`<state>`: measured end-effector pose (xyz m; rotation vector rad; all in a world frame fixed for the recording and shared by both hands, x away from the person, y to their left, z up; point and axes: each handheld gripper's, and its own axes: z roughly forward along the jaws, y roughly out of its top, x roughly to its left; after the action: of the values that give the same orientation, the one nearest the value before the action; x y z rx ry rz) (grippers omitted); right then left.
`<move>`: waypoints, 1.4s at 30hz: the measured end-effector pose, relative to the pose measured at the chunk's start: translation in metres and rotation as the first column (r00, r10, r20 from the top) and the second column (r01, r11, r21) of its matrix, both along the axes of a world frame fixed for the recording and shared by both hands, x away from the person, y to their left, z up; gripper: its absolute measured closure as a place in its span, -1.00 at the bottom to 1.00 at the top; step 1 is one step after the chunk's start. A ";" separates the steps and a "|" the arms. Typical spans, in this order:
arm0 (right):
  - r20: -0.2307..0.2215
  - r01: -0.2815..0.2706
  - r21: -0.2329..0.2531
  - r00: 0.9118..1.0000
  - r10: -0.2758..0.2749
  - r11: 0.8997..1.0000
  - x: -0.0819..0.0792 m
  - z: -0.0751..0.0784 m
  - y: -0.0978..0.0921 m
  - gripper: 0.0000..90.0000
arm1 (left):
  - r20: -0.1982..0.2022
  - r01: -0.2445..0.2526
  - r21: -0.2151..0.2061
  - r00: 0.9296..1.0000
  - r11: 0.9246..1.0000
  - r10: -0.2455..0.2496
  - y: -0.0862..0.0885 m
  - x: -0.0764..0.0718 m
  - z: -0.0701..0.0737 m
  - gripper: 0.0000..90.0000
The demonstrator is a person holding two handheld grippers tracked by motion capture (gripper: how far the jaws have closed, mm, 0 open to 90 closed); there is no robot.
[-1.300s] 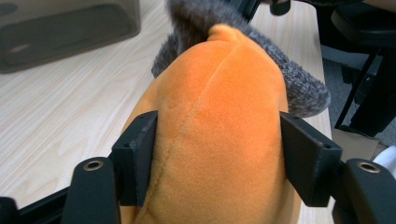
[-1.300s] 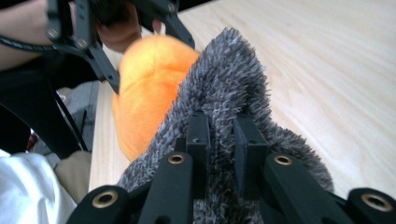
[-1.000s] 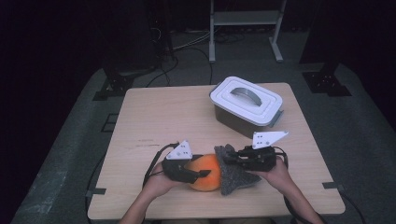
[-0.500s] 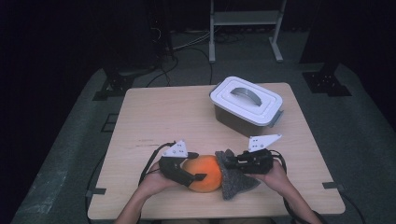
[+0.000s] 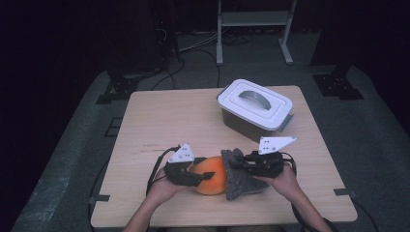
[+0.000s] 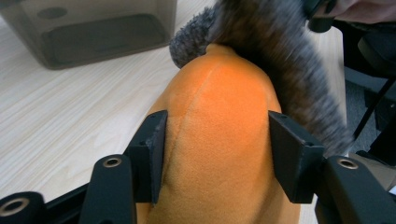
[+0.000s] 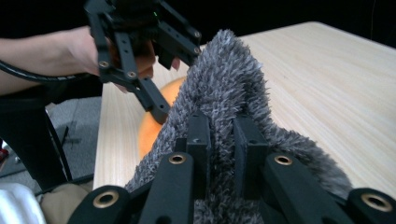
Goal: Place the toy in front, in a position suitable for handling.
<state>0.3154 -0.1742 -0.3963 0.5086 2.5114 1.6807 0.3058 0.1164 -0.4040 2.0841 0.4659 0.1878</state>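
The left gripper view shows the seam down the orange plush ball (image 6: 219,140) squeezed between the left gripper (image 6: 215,154)'s two jaws, with the grey fuzzy cloth (image 6: 280,60) draped over its far end, while the right gripper view shows the right gripper (image 7: 219,149)'s jaws pinched narrow on a fold of that cloth. From the high view the ball and cloth sit at the near edge of the wooden table (image 5: 164,121), between the two grippers. Both hands grip from opposite sides, jaws pointing inward; a lidded container (image 5: 255,107) stands beyond the jaws.
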 end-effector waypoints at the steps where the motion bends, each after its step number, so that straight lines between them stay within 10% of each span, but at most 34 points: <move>1: -0.011 -0.002 -0.012 1.000 0.001 1.000 0.001 -0.004 0.002 0.72 | 0.001 0.006 0.000 1.000 1.000 -0.006 -0.001 0.000 0.000 -0.08; 9: -0.044 -0.004 -0.055 0.999 0.002 0.998 0.006 -0.019 -0.001 0.73 | -0.039 0.031 -0.010 0.999 0.999 -0.031 0.007 0.007 -0.003 -0.55; 16: -0.080 -0.008 -0.092 0.997 0.001 0.996 0.010 -0.026 -0.011 0.72 | -0.124 0.025 -0.069 0.992 0.997 -0.033 0.018 0.015 -0.012 -0.54; 20: -0.082 -0.014 -0.078 0.997 0.008 0.997 0.010 -0.018 -0.014 0.73 | -0.071 0.023 -0.040 0.997 0.999 -0.026 0.015 0.009 -0.009 -0.22; 26: -0.026 -0.022 -0.034 0.999 0.021 0.999 0.004 0.001 -0.007 0.72 | -0.031 0.066 -0.004 0.997 0.998 -0.066 0.000 0.000 -0.002 -0.26; 37: -0.089 -0.031 -0.071 0.996 0.025 0.997 0.009 -0.019 -0.018 0.72 | -0.100 0.073 -0.025 0.992 0.997 -0.075 0.009 0.009 -0.011 -0.69; 42: -0.099 -0.027 -0.075 0.995 0.019 0.997 0.011 -0.021 -0.021 0.72 | -0.126 0.098 -0.037 0.987 0.994 -0.102 0.009 0.011 -0.017 -0.57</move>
<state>0.3263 -0.1952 -0.4173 0.5715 2.6481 1.5977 0.3164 0.1255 -0.4210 2.0919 0.4367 -0.0121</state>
